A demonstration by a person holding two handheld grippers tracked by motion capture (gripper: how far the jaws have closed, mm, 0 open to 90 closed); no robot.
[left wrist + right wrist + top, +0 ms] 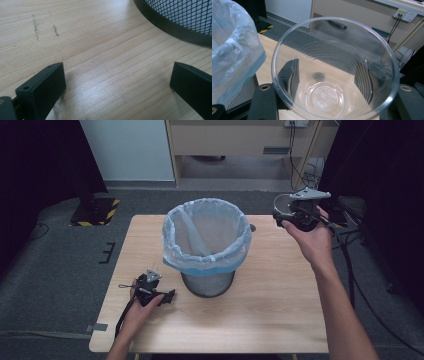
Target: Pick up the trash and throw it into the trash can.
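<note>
The high view looks forward and down over the whole table. The left gripper view skims the tabletop, close to the mesh bin. The right gripper view looks past the bin's liner toward the far wall.

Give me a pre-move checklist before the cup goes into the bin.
1. Clear plastic cup gripped between the right gripper fingers: ok.
2. Cup looks empty: ok.
3. Mesh bin upright on the table: ok.
4. Bin liner open, folded over the rim: ok.
5. Left gripper open, resting low beside the bin's base, out of the way: ok.
6. Cup already over the bin mouth: not ok, it's off to the side.
</note>
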